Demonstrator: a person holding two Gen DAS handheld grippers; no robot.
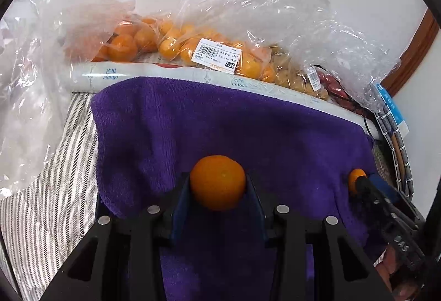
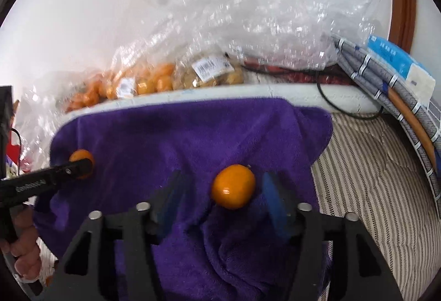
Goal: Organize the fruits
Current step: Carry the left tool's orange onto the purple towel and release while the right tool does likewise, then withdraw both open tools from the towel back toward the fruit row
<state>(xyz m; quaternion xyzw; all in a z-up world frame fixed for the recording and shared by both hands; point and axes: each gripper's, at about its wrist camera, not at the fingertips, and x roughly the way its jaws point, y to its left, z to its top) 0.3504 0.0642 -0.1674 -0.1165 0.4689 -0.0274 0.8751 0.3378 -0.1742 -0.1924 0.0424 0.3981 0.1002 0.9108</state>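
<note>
My left gripper (image 1: 217,185) is shut on an orange mandarin (image 1: 217,186) and holds it over a purple towel (image 1: 220,121). It also shows at the left of the right wrist view (image 2: 80,163), with the mandarin (image 2: 78,156) between its fingers. My right gripper (image 2: 220,190) is open, its blue pads apart on either side of a second orange fruit (image 2: 233,186) that lies on the purple towel (image 2: 179,130); the pads do not touch it. In the left wrist view this fruit (image 1: 355,177) shows at the right, partly hidden by the right gripper.
Clear plastic bags of oranges (image 1: 176,44) and yellowish fruit (image 2: 209,72) lie behind the towel on a white fruit box (image 1: 110,75). Striped bedding (image 2: 372,177) lies around it. Grey folded items and a blue-white pack (image 2: 397,61) stand at the right.
</note>
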